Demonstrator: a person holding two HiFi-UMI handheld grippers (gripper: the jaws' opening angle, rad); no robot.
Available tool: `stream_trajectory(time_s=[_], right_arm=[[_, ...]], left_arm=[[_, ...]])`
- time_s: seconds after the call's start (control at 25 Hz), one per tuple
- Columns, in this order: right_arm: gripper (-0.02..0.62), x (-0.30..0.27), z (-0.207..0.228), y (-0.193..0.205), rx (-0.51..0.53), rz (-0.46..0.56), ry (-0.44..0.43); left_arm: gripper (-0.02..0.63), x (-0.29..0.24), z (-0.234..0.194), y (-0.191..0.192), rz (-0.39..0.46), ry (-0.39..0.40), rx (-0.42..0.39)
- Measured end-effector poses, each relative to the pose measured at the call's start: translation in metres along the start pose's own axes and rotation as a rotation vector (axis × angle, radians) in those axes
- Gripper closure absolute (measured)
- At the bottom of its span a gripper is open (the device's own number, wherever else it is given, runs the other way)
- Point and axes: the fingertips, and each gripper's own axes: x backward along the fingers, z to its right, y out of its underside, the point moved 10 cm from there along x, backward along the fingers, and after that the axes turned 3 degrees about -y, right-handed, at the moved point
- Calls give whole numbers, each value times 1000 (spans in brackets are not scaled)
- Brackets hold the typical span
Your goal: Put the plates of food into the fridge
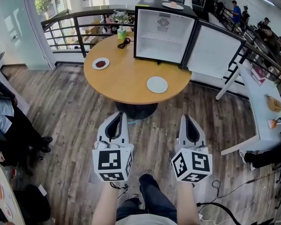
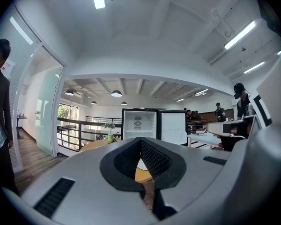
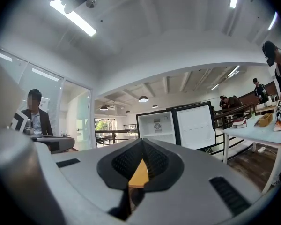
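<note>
Grey plastic, our left claw (image 1: 118, 115) squeezed closed, our right claw (image 1: 187, 118) squeezed closed too, both hold nothing, both touch nothing, we see the table (image 1: 131, 78) well ahead.

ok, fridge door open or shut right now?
Open. The fridge door is swung out to the right, and the fridge shows its white interior.

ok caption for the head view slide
Shut left gripper and right gripper face a round wooden table with two white plates and an open black fridge.
</note>
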Motion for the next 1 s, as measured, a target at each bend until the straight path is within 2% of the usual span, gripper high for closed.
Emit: stream_trajectory(time_s=[0.48, 1.0], right_arm=[[583, -108, 55, -19, -1, -7, -63], [583, -175, 96, -20, -1, -26, -92]], left_arm=[[600, -107, 13, -18, -1, -54, -1], [598, -183, 28, -19, -16, -64, 10]])
